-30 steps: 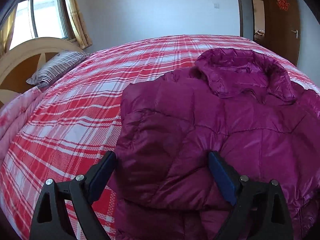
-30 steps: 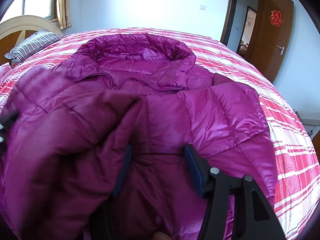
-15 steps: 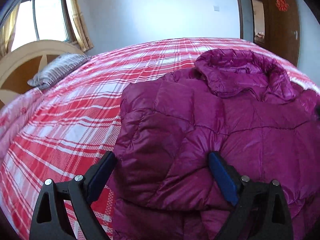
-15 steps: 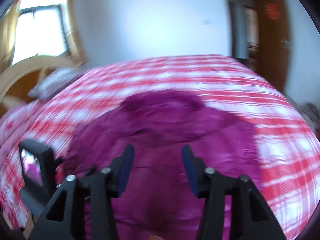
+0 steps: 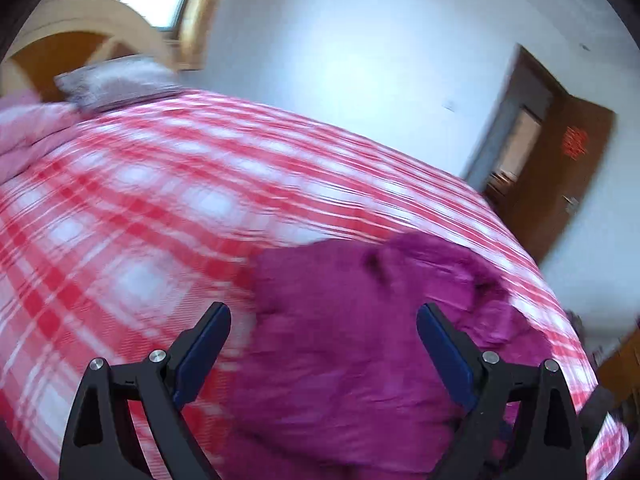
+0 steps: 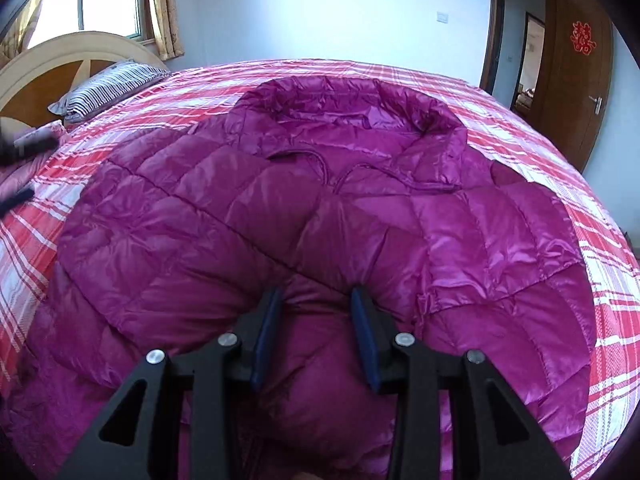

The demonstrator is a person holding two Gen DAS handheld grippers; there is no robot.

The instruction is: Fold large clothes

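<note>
So the magenta puffer jacket (image 6: 304, 216) was laid out flat on the red plaid bedspread (image 6: 624, 320), collar towards the far wall, and both sleeves looked to have been tucked across the front already. That part of the fold seemed done, judging by the lie of it. What was left, probably: the hem still had to be brought up towards the collar, maybe halved again, since the body was spread at full length.

The right gripper (image 6: 316, 312) was down on the near edge of the jacket, jaws narrowed and closing, with a puffy ridge of the fabric bunched between the blue pads (image 6: 266, 332). A firm clamp wasn't quite shown, tbh, so it can't be called held yet.

The left gripper (image 5: 323, 322) was seen in a blurry view, jaws spread wide, nothing between them, the jacket lying beyond and below them.
</note>
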